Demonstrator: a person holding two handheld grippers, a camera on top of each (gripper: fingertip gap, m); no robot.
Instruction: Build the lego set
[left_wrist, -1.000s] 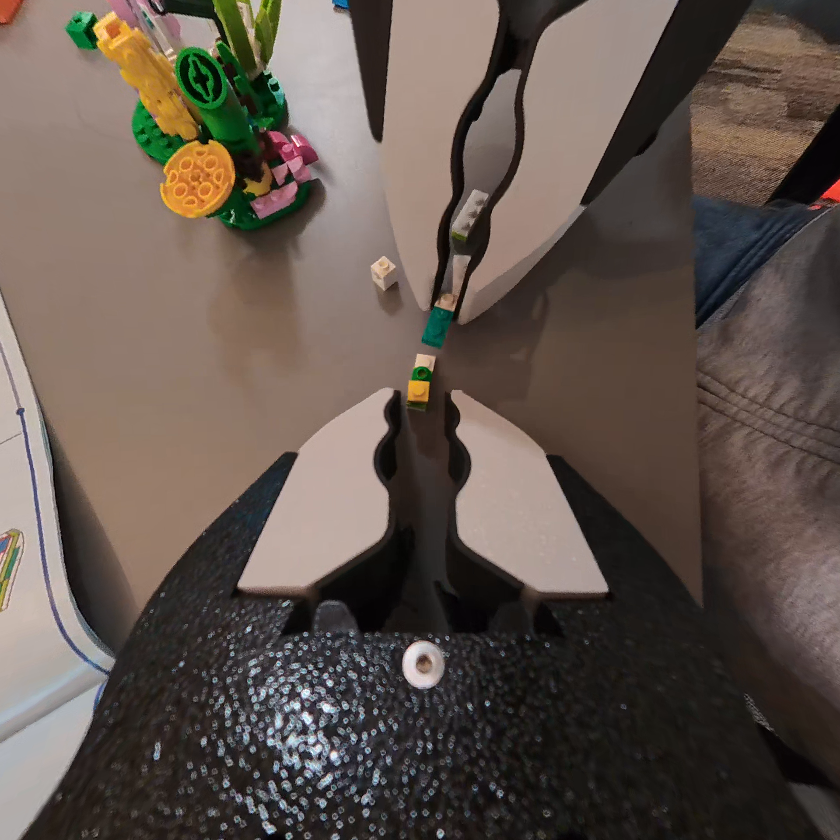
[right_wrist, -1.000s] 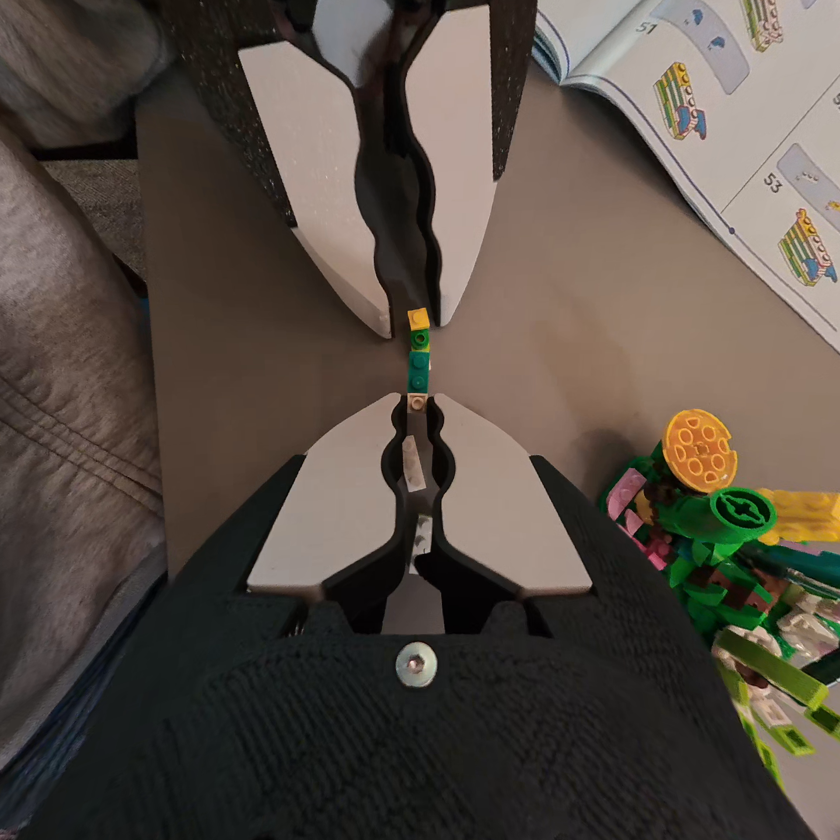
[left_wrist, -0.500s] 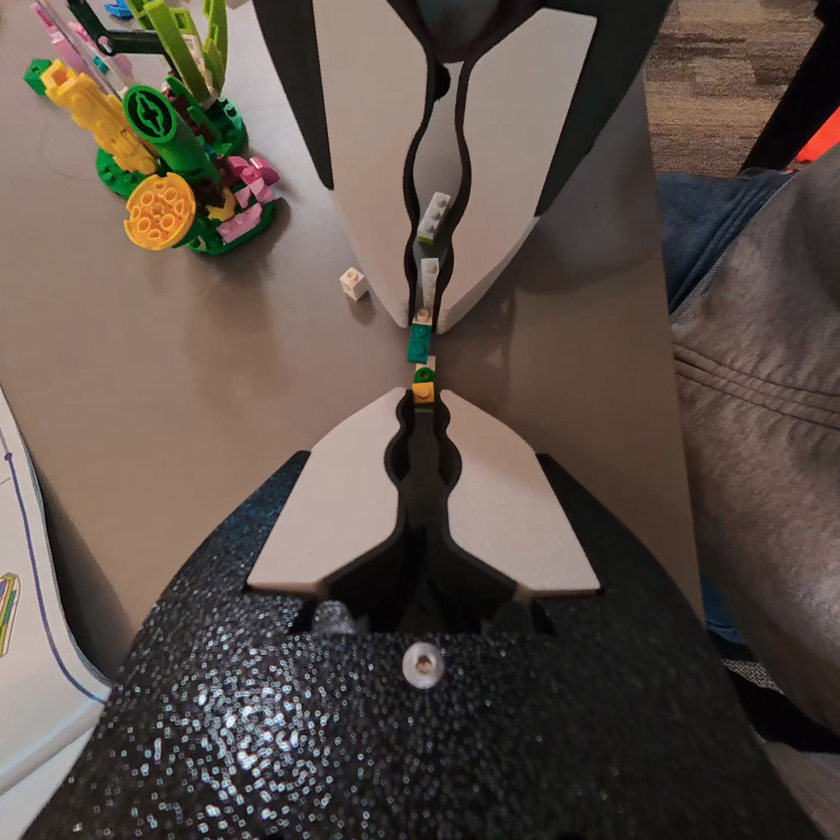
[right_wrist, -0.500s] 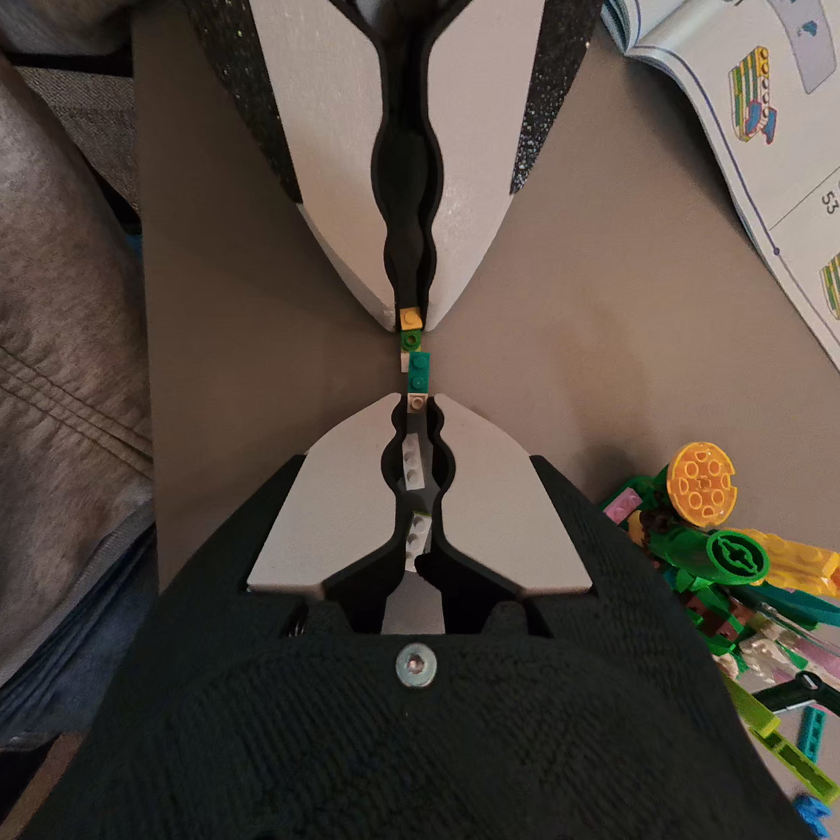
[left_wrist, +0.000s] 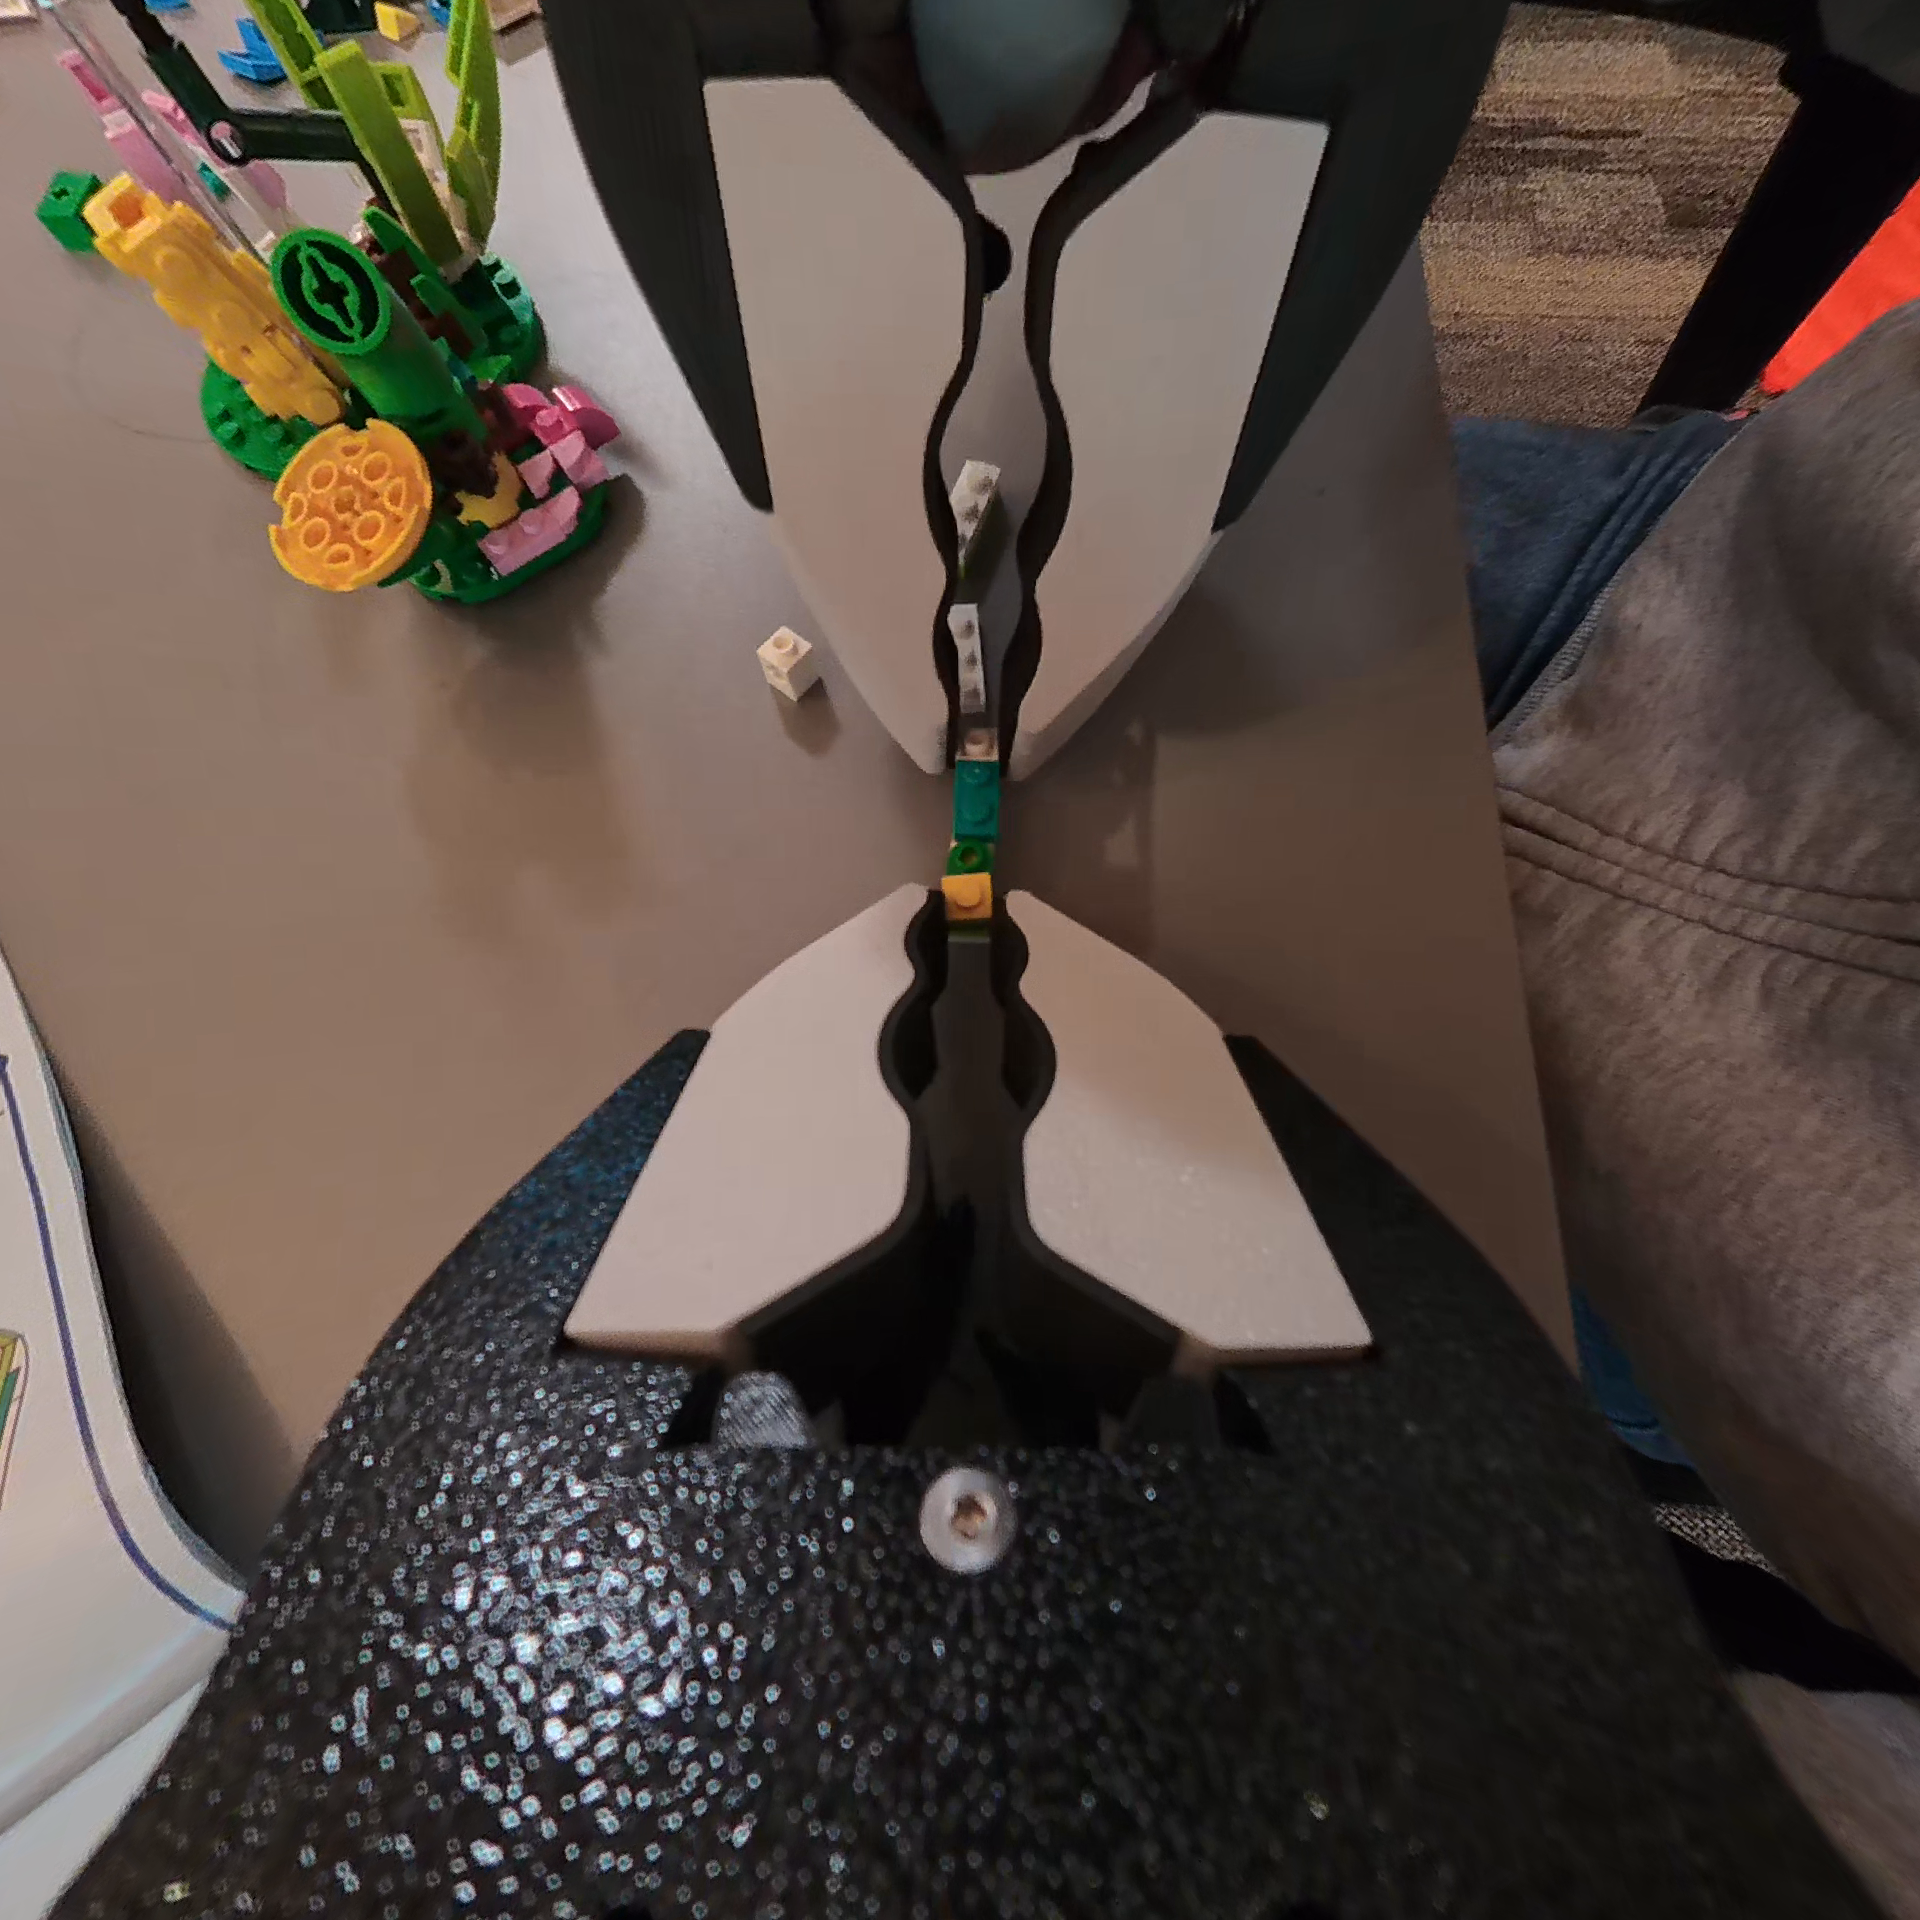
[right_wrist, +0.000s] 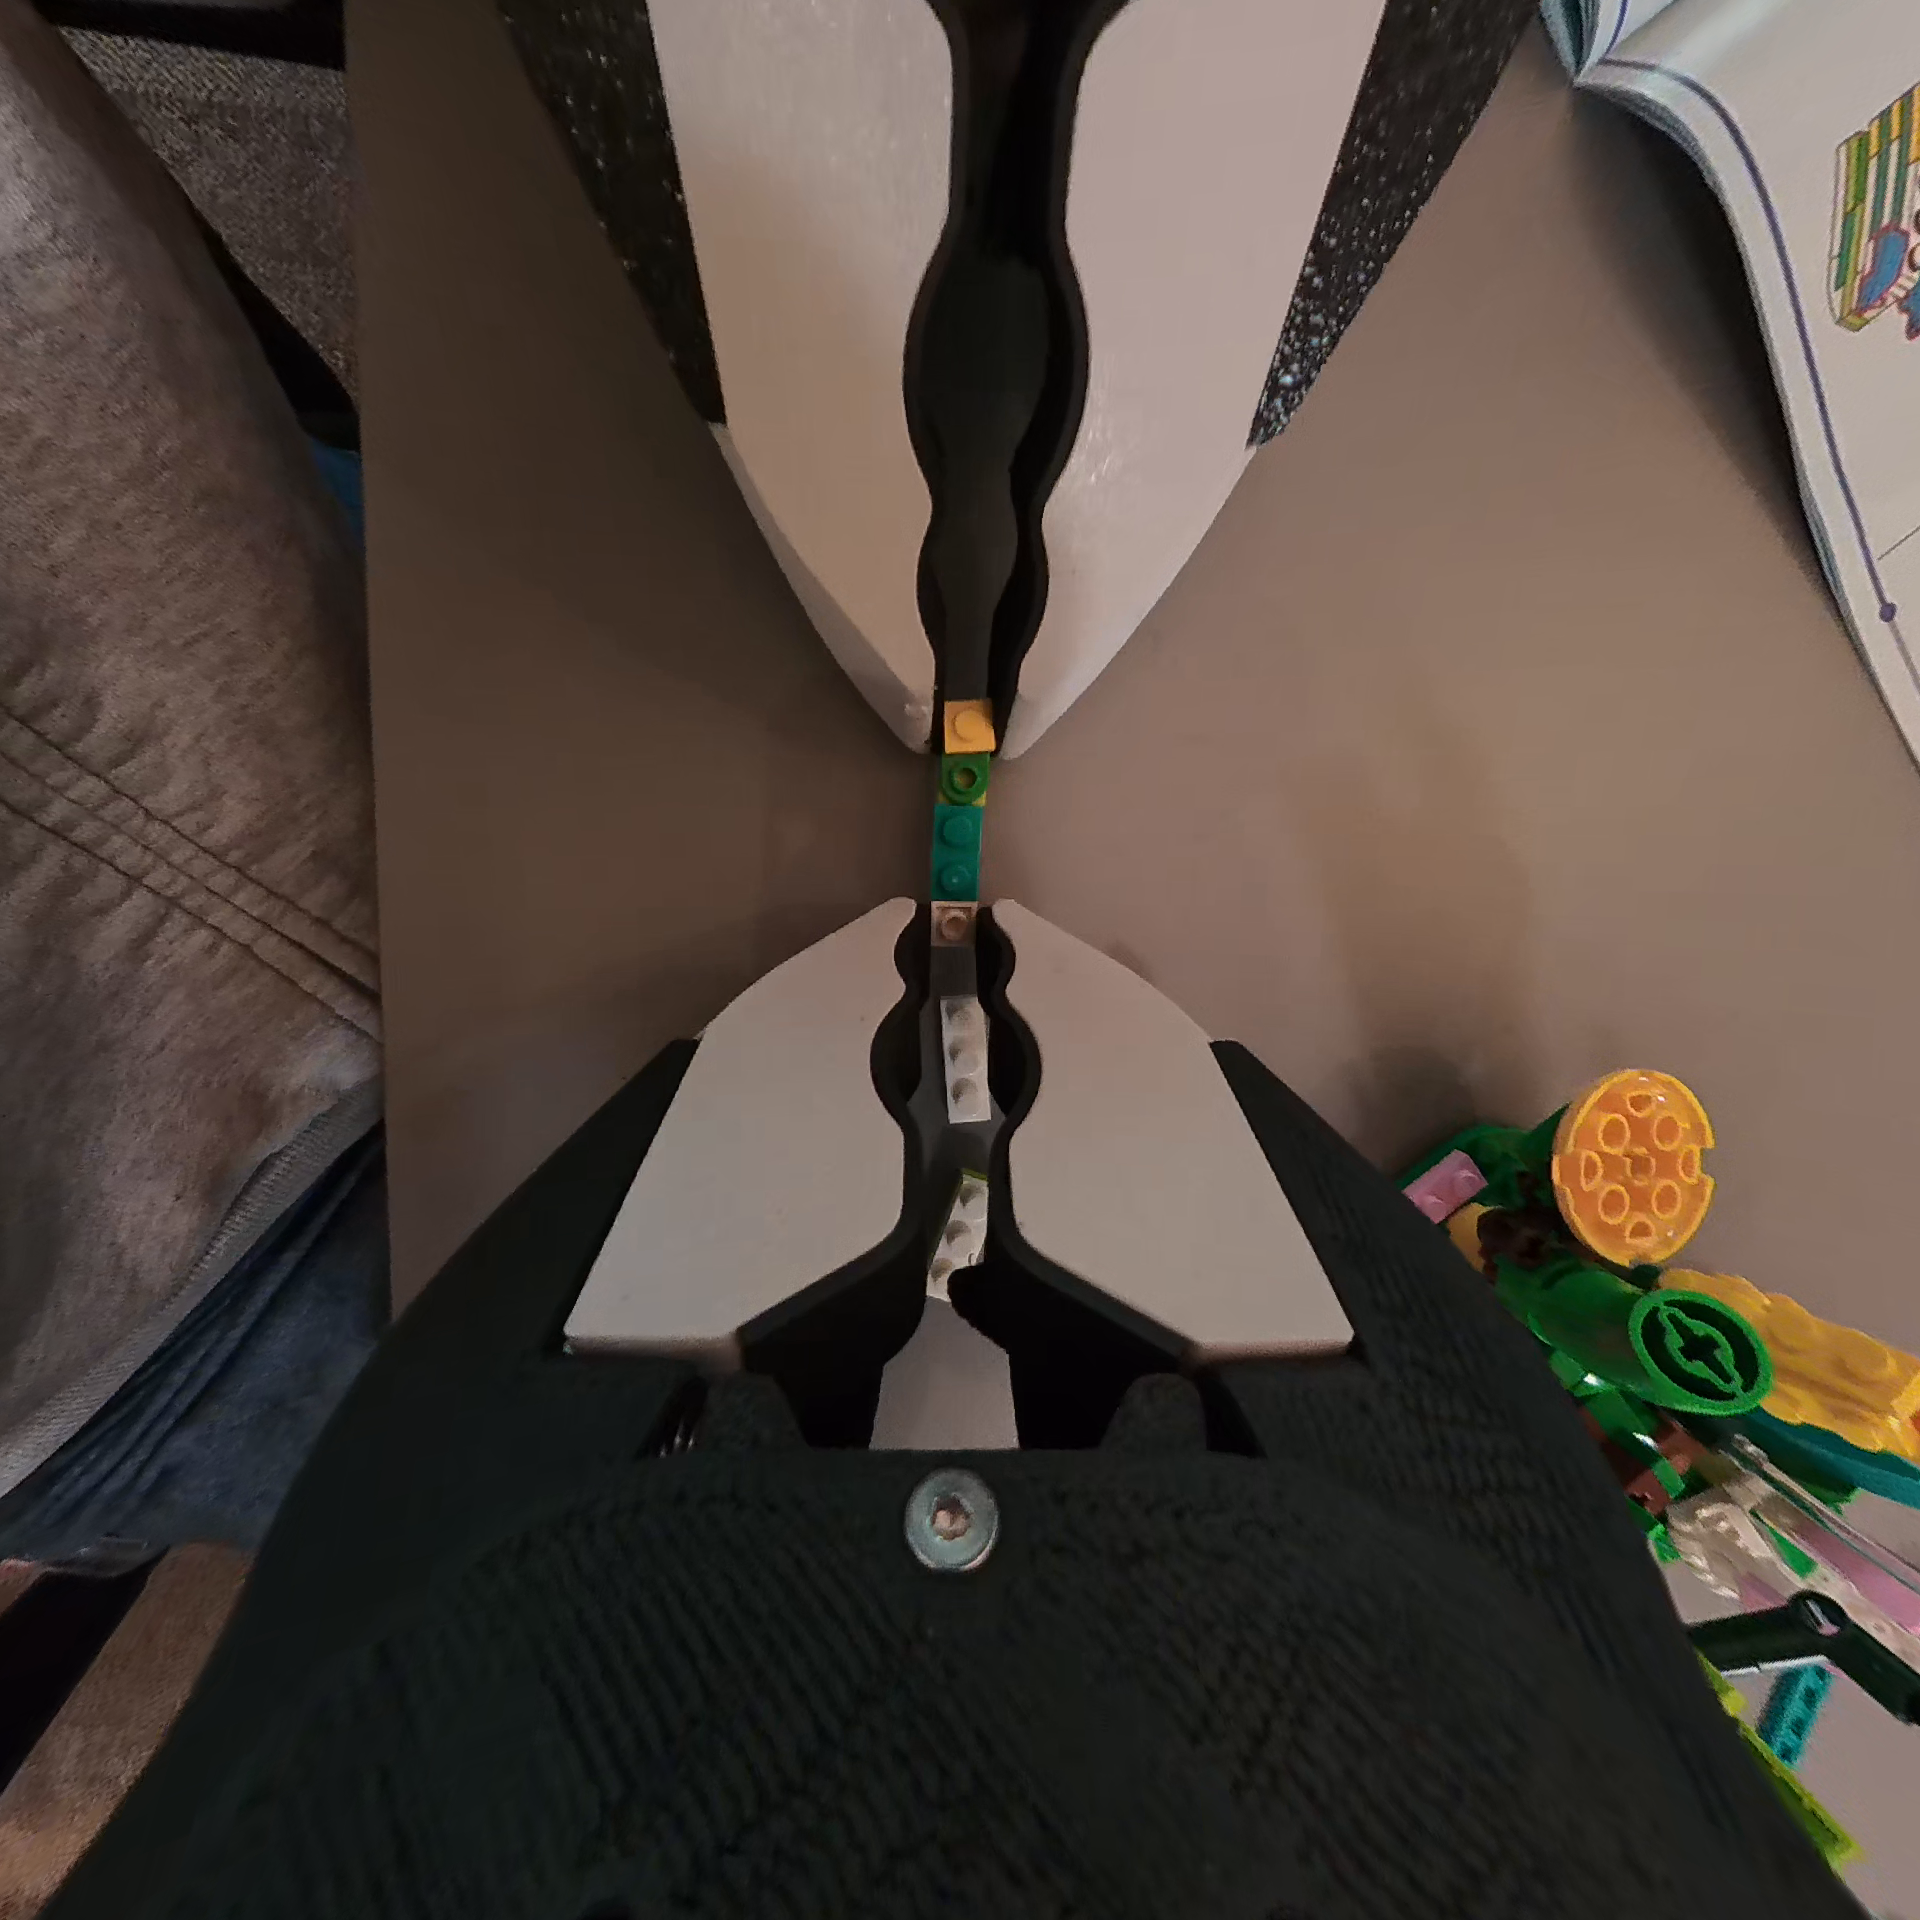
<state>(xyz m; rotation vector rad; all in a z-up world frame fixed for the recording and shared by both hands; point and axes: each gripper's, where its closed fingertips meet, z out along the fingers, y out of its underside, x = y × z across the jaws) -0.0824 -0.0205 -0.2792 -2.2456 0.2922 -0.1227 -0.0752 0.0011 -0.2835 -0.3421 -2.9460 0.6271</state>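
I see my left hand-held gripper (left_wrist: 971, 904) clamped on the yellow end of a thin brick strip (left_wrist: 975, 821) at frame centre; my right hand-held gripper (right_wrist: 951, 920) pinches its pale end. Open tabletop (left_wrist: 416, 831) lies left; the tabletop's edge, apparently, runs close on the right.

A grey-brown table (left_wrist: 312, 935) is seen. On it, at the far left in the left wrist view, a colourful brick model (left_wrist: 353, 416) is stood; a small white brick (left_wrist: 790, 665) is laid nearer the middle, and an open instruction booklet (right_wrist: 1766, 312) at the edge.
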